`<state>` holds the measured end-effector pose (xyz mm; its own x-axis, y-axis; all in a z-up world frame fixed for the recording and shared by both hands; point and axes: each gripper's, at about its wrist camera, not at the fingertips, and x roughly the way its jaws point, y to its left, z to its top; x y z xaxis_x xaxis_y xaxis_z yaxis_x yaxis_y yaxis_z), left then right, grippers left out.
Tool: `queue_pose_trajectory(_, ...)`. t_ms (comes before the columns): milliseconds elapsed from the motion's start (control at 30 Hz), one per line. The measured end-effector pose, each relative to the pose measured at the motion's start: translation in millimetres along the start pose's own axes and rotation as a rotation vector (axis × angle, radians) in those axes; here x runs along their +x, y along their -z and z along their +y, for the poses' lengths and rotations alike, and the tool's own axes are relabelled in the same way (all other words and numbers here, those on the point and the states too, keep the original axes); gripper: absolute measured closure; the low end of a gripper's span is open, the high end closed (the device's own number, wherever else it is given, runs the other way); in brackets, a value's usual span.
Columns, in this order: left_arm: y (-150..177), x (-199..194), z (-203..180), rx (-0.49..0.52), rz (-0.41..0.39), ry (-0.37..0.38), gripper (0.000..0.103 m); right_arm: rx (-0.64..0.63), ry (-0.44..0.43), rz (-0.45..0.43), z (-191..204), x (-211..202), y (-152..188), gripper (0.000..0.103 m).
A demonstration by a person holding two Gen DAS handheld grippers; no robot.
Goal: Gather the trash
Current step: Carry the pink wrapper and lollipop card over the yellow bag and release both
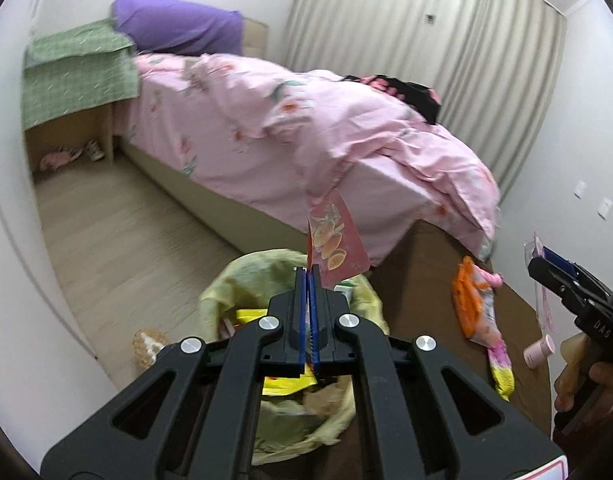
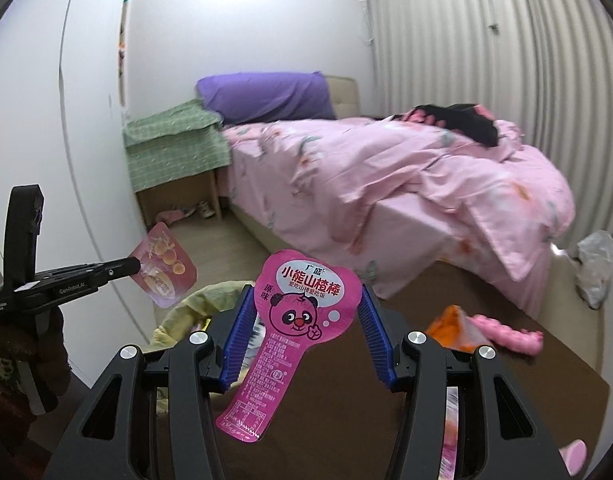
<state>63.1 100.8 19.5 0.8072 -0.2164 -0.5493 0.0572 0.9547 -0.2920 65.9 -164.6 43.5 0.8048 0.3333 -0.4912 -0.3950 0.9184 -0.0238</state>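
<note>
While the left tool (image 1: 309, 270) pinched a red fruit-print wrapper (image 1: 337, 246) above the yellow-lined trash bin (image 1: 242, 272), the right tool (image 2: 306, 312) gripped a pink panda wrapper (image 2: 302, 312) (jaws partly spread). An orange packet (image 1: 472, 300) lay near the counter's (image 1: 418, 280) far edge.

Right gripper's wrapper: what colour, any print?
Bright pink wrapper with a cartoon panda face and white text; clearest in the right wrist view.

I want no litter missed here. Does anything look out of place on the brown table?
Yes: an orange snack packet and a pink toy lie loose on the brown table beside the trash bag, not in it.
</note>
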Motion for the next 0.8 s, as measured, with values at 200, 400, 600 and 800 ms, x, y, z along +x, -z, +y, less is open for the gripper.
queue_pose_trajectory(200,12.2,15.7,20.8,-0.044,0.051,-0.020,0.102,-0.040,-0.074,0.065,25.3,61.2,-5.8,0.054)
queue_pose_trajectory(400,23.4,45.8,38.9,-0.093,0.120,-0.027,0.102,-0.054,-0.145,0.122,42.8,109.6,-3.5,0.054)
queue_pose_trajectory(600,31.5,73.4,54.4,-0.154,0.171,-0.029,0.101,-0.013,-0.207,0.187,49.3,152.3,8.2,0.054)
queue_pose_trajectory(800,28.1,81.6,67.4,-0.222,0.169,-0.001,0.072,0.061,-0.285,0.233,43.5,169.6,24.0,0.043)
